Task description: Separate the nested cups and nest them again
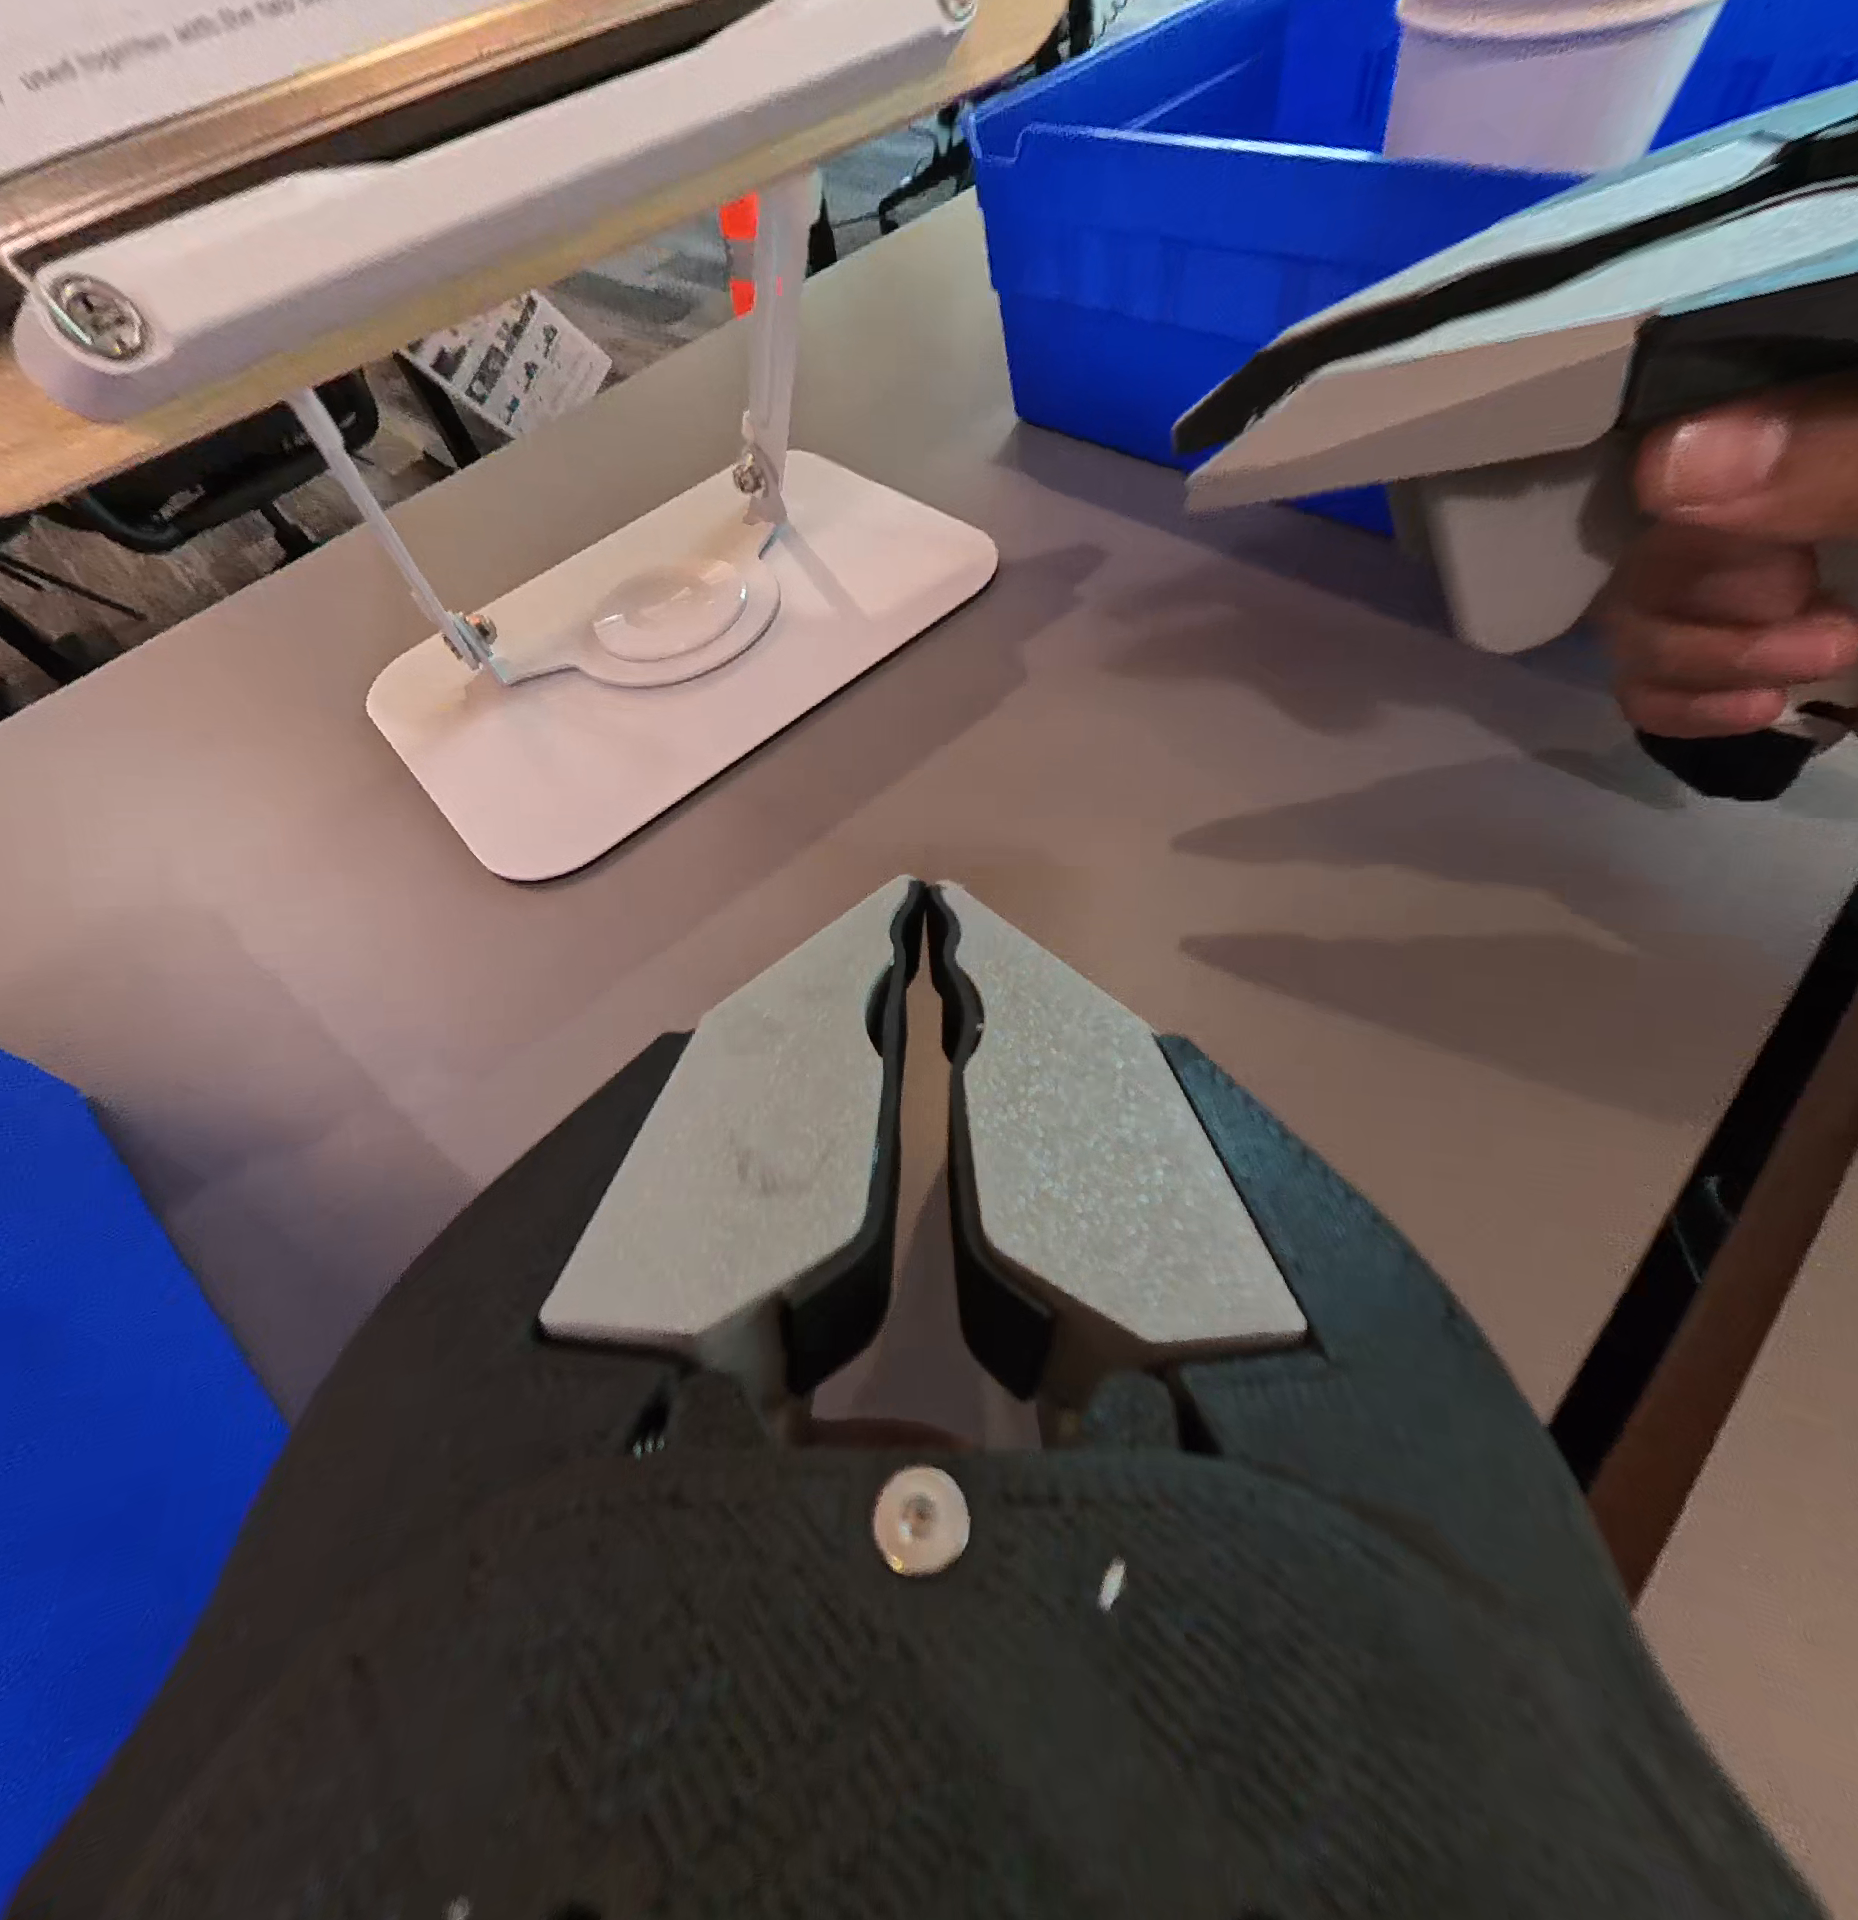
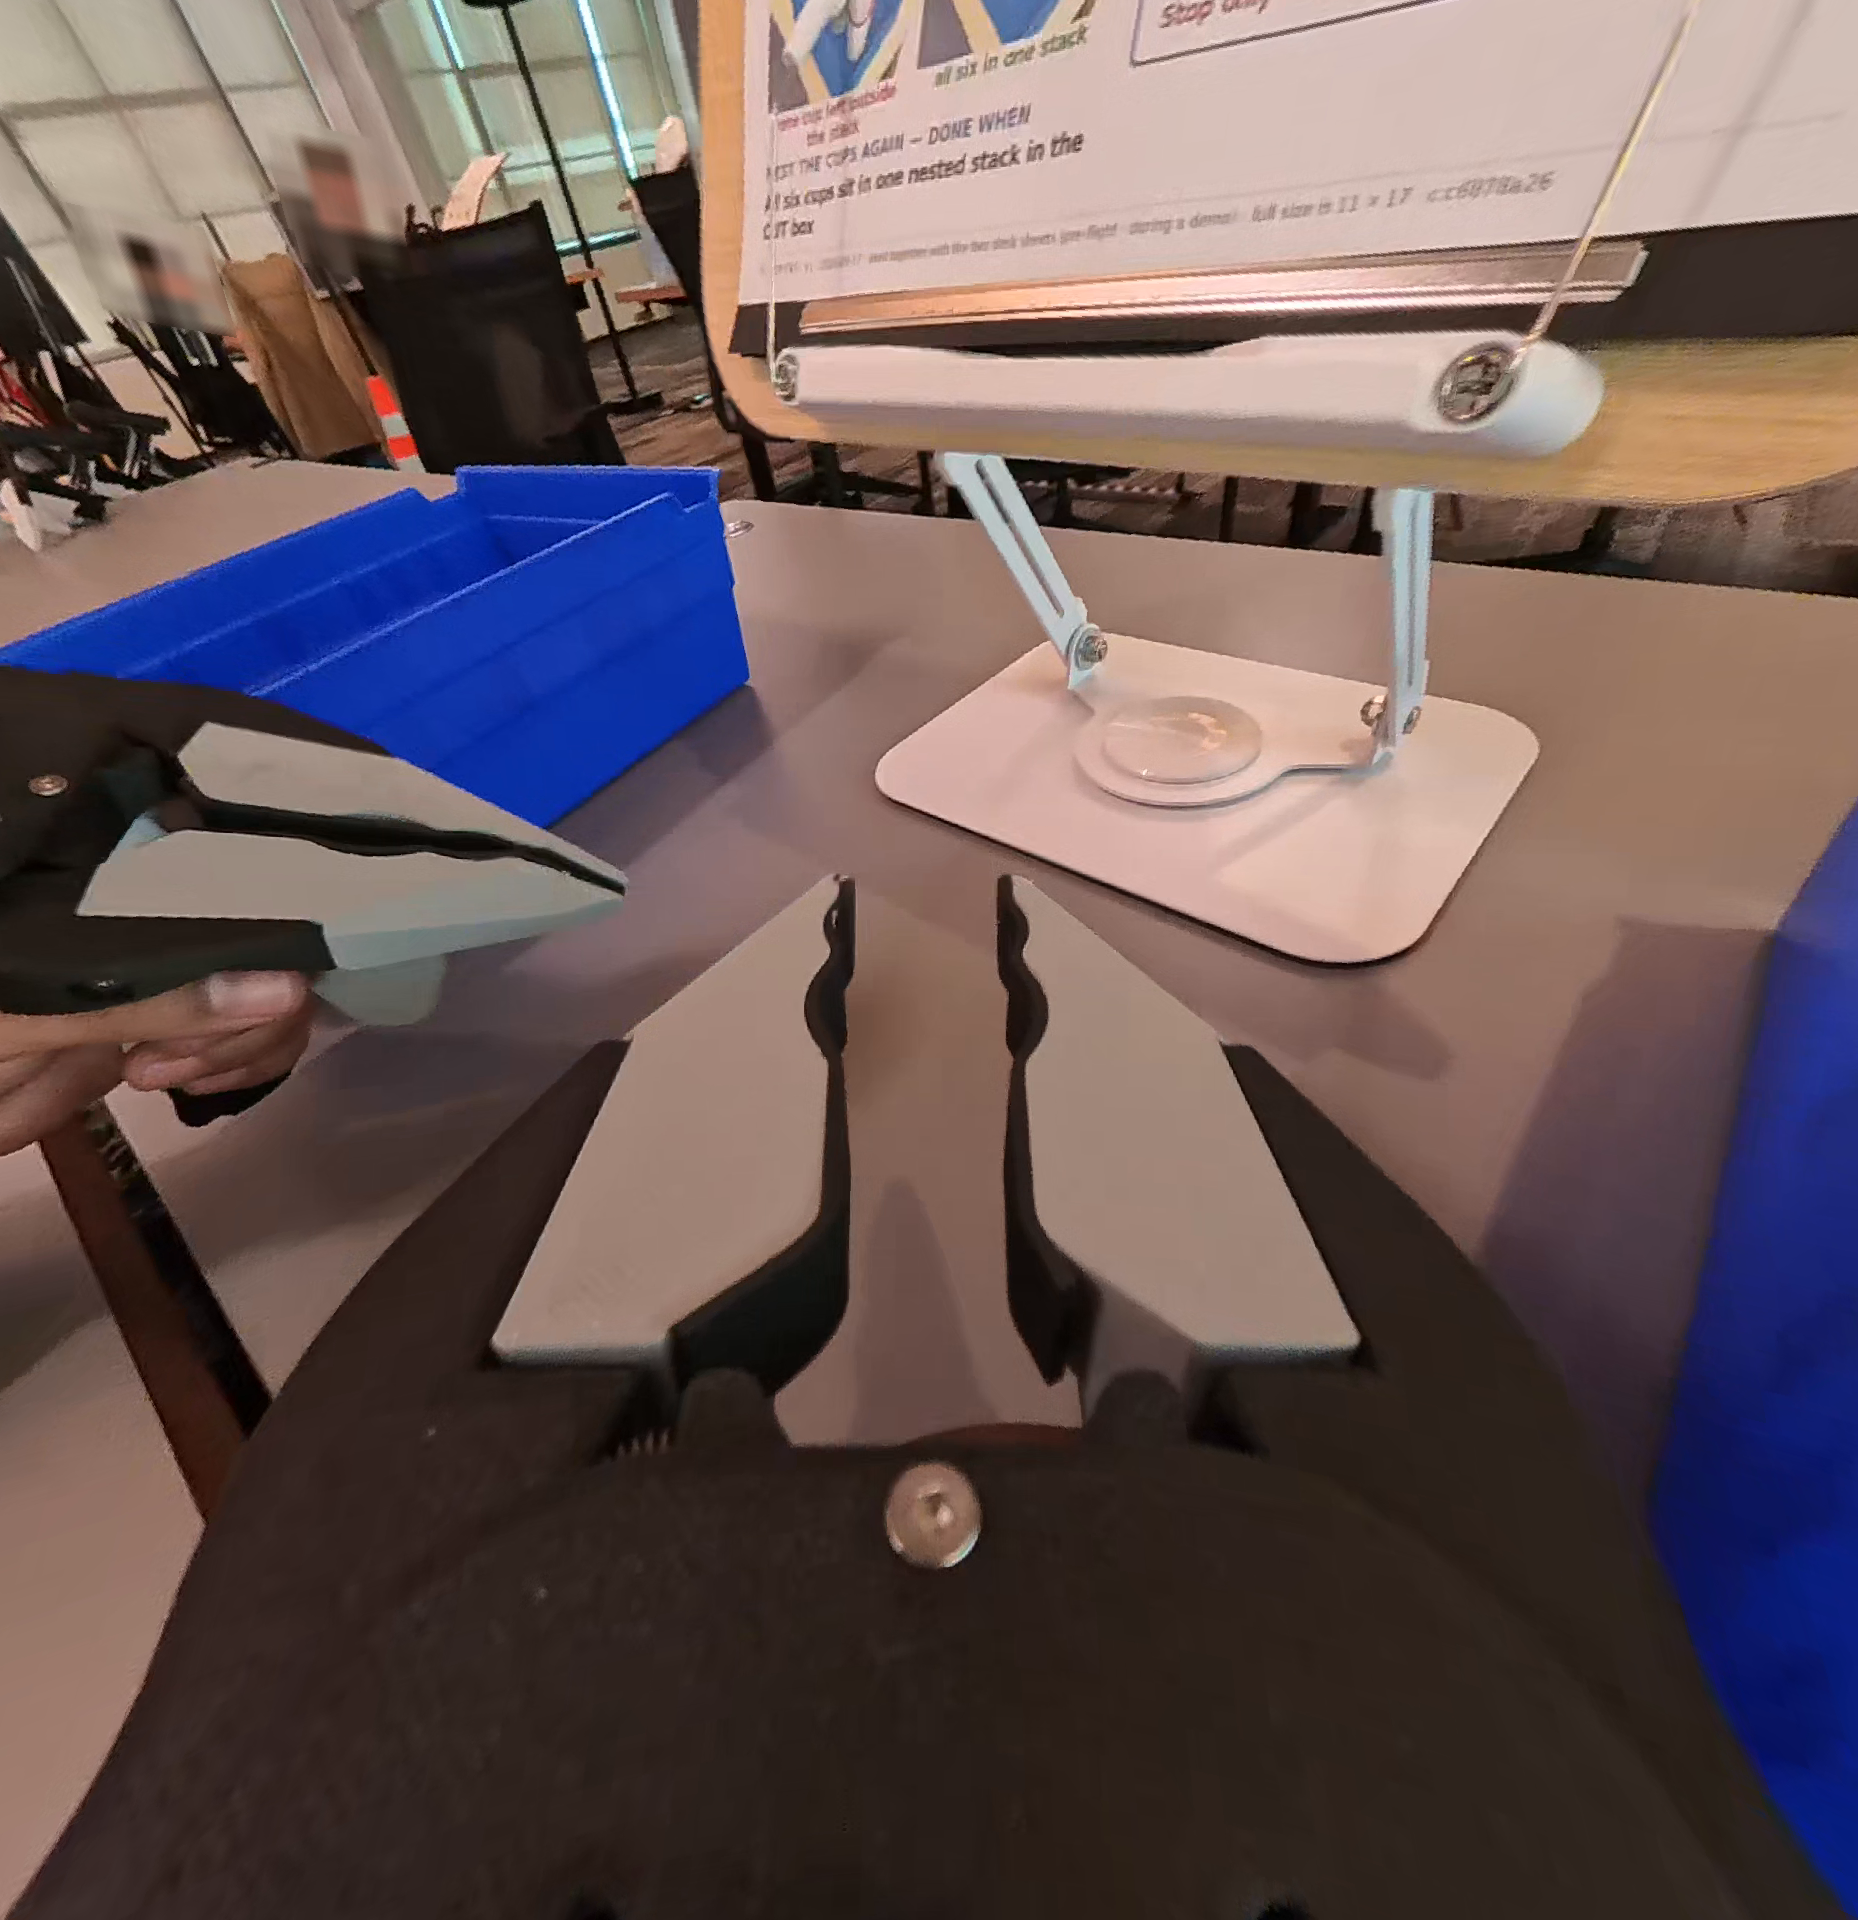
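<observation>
Cups (image 1: 1538, 78), seemingly light, thin-walled and slippery, best pinched at the rim, stood white in the blue bin (image 1: 1164, 270) ahead-right of the left hand-held gripper (image 1: 925, 894), its jaws nearly closed and empty, while the right hand-held gripper (image 2: 923, 894) hung narrowly parted, empty.

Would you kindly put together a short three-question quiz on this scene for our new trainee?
1. True or false: the left gripper holds a cup.
2. Which gripper has its jaws apart? A) left B) right
3. Fill in: the white cups stand in a blue ____.

Key: 1. False; its fingers are closed on nothing. 2. B. 3. bin, seen at the top right of the left wrist view, behind the right gripper.
</observation>
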`<state>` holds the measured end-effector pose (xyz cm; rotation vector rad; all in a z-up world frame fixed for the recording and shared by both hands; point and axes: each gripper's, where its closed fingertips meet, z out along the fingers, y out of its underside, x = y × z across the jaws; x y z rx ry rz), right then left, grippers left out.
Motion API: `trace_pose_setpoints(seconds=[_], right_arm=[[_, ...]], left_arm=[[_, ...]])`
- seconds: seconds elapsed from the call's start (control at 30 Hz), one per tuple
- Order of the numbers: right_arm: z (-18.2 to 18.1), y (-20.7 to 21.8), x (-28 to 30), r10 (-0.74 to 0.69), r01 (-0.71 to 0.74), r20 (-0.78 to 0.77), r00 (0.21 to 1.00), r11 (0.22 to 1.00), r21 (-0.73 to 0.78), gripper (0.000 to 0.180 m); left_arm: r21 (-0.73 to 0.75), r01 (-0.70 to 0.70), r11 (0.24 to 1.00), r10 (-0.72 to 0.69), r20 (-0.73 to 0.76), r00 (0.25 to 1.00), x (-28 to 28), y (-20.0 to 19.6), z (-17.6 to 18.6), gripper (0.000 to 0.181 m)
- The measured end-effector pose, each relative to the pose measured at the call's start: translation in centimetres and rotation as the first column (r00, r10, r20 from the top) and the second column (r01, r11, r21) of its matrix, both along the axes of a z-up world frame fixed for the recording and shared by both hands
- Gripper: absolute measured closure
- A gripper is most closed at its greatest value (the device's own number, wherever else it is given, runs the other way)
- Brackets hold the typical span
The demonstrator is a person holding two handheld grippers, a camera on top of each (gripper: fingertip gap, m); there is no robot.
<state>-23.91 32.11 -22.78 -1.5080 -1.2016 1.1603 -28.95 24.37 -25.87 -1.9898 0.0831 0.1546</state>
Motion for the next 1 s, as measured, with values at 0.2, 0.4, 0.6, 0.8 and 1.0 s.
trace_pose_setpoints(seconds=[0.2, 0.4, 0.6, 0.8, 1.0], right_arm=[[-0.7, 1.1, 0.1, -0.037, 0.037, 0.028, 0.999, 0.999, 0.004, 0.155], [-0.9, 2.4, 0.6, -0.083, 0.081, 0.044, 0.996, 0.995, 0.052, 0.157], [-1.0, 4.8, 1.7, -0.135, 0.135, 0.034, 0.990, 0.991, -0.004, 0.158], [-1.1, 6.2, 2.4, -0.153, 0.154, 0.022, 0.988, 0.985, -0.077, 0.158], [-0.7, 5.6, 2.3, -0.146, 0.146, 0.008, 0.989, 0.989, -0.035, 0.158]], left_arm=[[-0.018, -0.019, 1.000, 0.019, 0.028, 0.999, -1.0, -0.2, -0.9, 0.181], [-0.012, -0.051, 0.999, 0.051, 0.042, 0.998, -2.3, -0.7, -0.9, 0.181], [0.018, -0.083, 0.996, 0.082, 0.068, 0.994, -4.0, -1.4, -0.3, 0.181], [0.027, -0.117, 0.993, 0.114, 0.103, 0.988, -5.2, -2.0, -0.2, 0.181], [0.037, -0.101, 0.994, 0.099, 0.058, 0.993, -4.3, -1.7, 0.2, 0.181]])
